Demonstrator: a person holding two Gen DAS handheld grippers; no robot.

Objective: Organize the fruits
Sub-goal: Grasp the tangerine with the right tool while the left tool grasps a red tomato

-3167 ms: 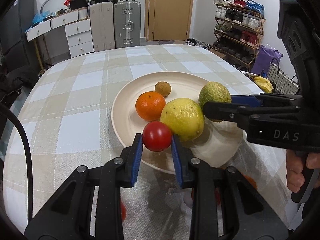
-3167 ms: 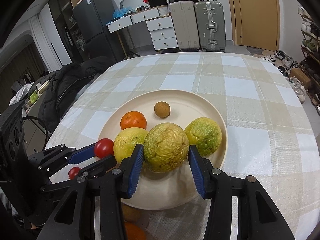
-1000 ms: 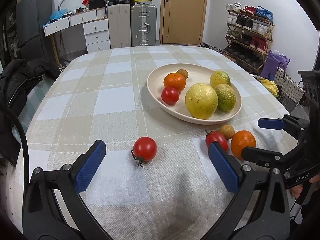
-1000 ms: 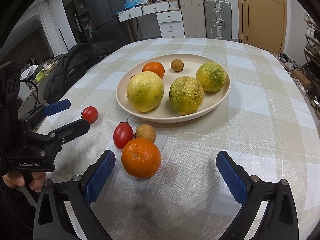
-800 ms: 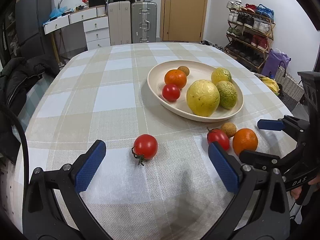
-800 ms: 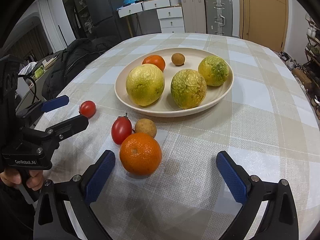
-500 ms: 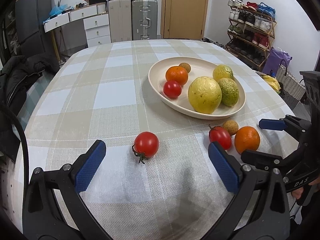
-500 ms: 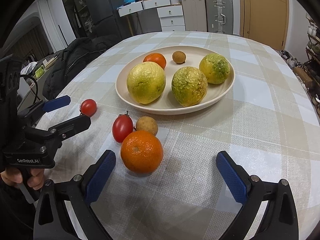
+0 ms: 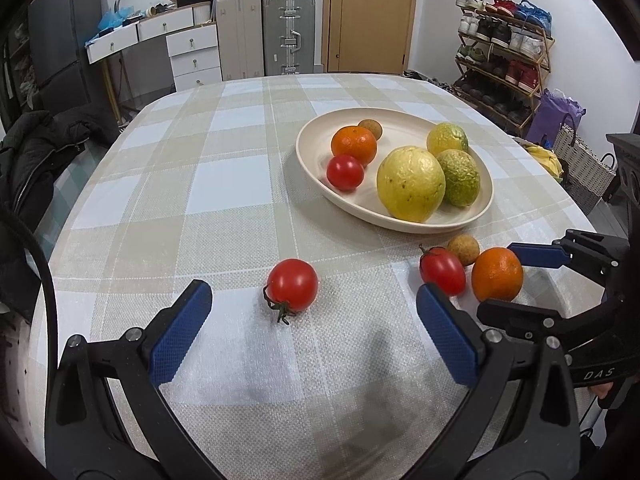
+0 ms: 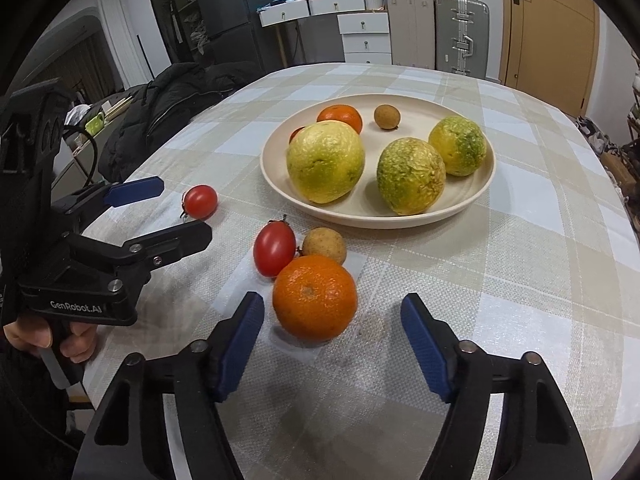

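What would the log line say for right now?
left tongs: open, facing stemmed tomato | right tongs: open, at orange | plate: six fruits | tablecloth: four fruits

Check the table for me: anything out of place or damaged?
Nothing damaged or spilled. Four fruits sit off the plate on the cloth: a lone tomato, plus a second tomato, small brown fruit and orange clustered together.

On the table, the plate lies at 1 o'clock in the left wrist view. Round tomato lies at 12; oval tomato, longan and orange cluster at 2.
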